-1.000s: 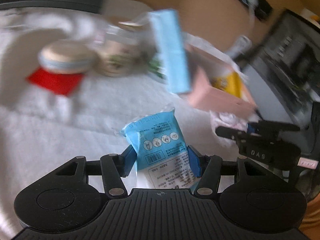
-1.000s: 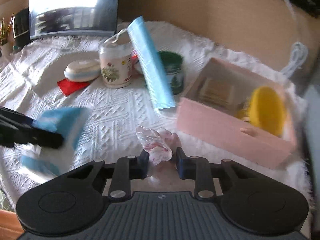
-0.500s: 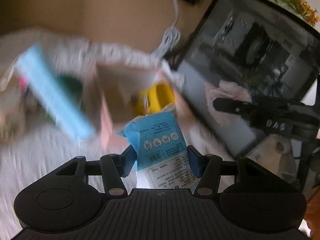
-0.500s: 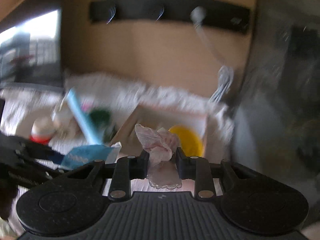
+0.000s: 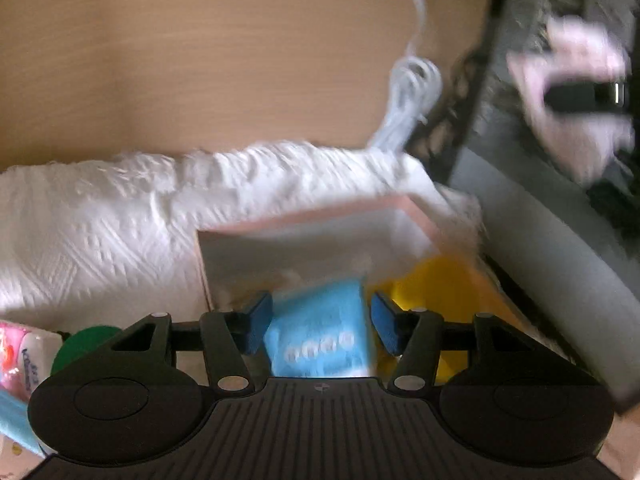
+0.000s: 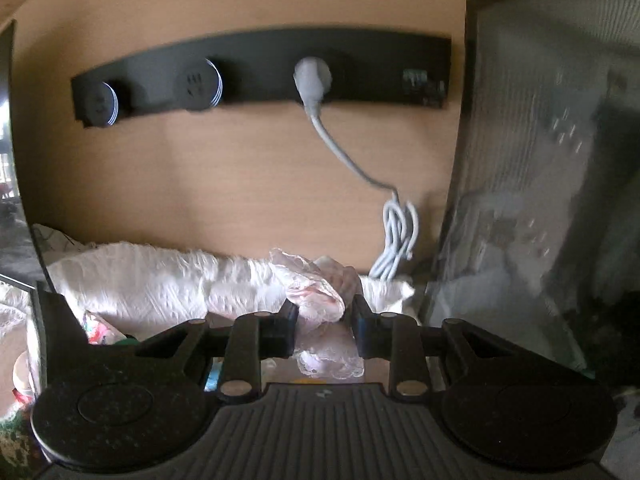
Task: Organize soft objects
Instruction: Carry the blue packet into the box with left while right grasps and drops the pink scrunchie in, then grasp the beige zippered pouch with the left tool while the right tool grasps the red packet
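In the left wrist view, the left gripper [image 5: 322, 320] clasps a blue tissue pack [image 5: 320, 330] between its blue pads [image 5: 259, 322], which press on the pack's two sides. The pack hangs over the open pink box [image 5: 316, 220], whose near left corner sits at about 11 o'clock from the pack. A yellow object [image 5: 436, 280] lies inside the box at 2 o'clock from the pack. At 9 o'clock, low at the left edge, are a green lid [image 5: 86, 342] and a pink-printed packet [image 5: 18, 356]. The box rests on a white textured cloth [image 5: 100, 220] that spreads to 10 o'clock. Beyond it stands a wooden wall panel [image 5: 220, 60], with a coiled white cable [image 5: 410, 96] at 1 o'clock.

In the right wrist view, the right gripper [image 6: 324, 326] is clenched on a crumpled pink lace cloth [image 6: 316, 292], which bulges above the jaws and hangs below them. The white cloth [image 6: 160, 280] lies behind at 10 o'clock. Farther off, at 12 o'clock on the wall, a black socket strip [image 6: 260, 72] holds a white plug [image 6: 312, 78], its cable [image 6: 396, 236] dropping to 1 o'clock. A dark screen [image 6: 552, 160] leans at 2 o'clock.
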